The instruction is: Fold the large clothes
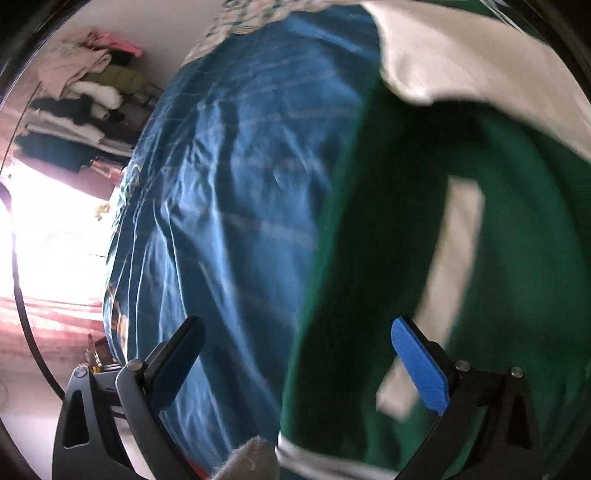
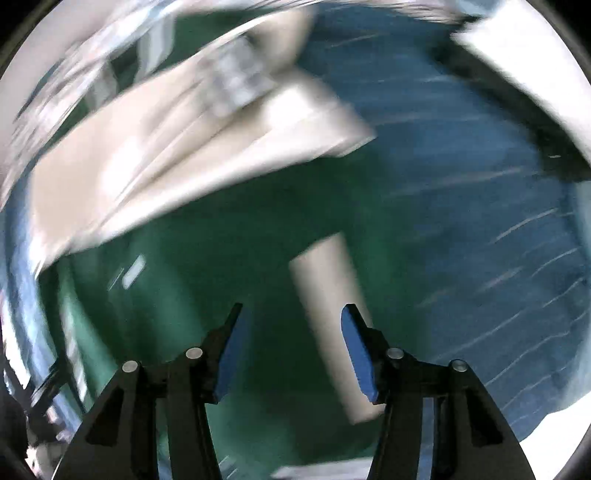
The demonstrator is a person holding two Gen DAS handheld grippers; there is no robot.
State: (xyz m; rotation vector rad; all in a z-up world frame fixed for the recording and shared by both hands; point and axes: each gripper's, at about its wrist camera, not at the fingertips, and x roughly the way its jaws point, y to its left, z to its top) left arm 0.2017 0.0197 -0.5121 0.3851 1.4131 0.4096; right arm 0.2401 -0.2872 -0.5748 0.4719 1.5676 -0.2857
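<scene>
A large green garment [image 1: 509, 240] with white sleeves and a white stripe lies on a blue bed sheet [image 1: 240, 184]. In the left wrist view its white sleeve [image 1: 461, 62] lies across the top right. My left gripper [image 1: 297, 339] is open and empty, over the garment's left edge. In the right wrist view the garment [image 2: 229, 266] fills the middle, with a white sleeve [image 2: 166, 155] folded across it and a white stripe [image 2: 328, 295] below. My right gripper [image 2: 291, 325] is open and empty, just above the green cloth. The right wrist view is blurred.
A rack of piled clothes [image 1: 81, 99] stands at the far left by a bright window [image 1: 48, 229]. The blue sheet [image 2: 480, 221] stretches to the right of the garment. A patterned pillow [image 1: 236, 22] lies at the bed's far end.
</scene>
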